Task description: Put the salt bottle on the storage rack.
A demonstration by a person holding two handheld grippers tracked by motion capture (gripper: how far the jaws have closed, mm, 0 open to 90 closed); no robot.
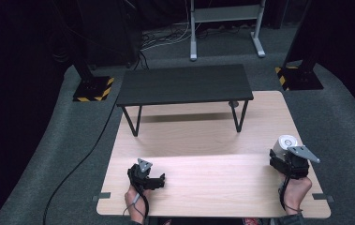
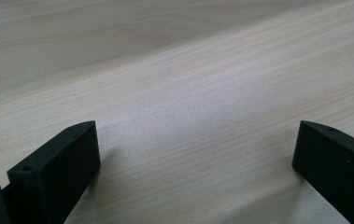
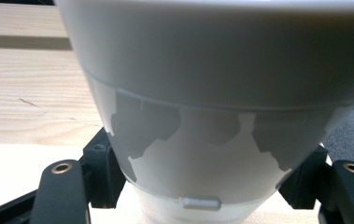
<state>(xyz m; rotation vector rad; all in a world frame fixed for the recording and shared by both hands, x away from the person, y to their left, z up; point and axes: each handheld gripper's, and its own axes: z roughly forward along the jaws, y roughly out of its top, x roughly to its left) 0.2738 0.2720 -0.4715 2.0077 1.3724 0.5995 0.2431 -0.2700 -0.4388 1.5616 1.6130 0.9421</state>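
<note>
On the light wooden table (image 1: pixel 212 183), the right gripper (image 1: pixel 288 161) is at the near right edge, and its two jaws are closed against the sides of a white cup (image 1: pixel 285 143). In the right gripper view this white cup (image 3: pixel 221 93) stands upright between the jaws and has grey patches on its lower wall. The left gripper (image 1: pixel 146 177) is at the near left part of the table; its jaws are wide apart, with bare wood between them. A small black bench (image 1: pixel 184 84) stands on the far part of the table, well apart from both grippers.
</note>
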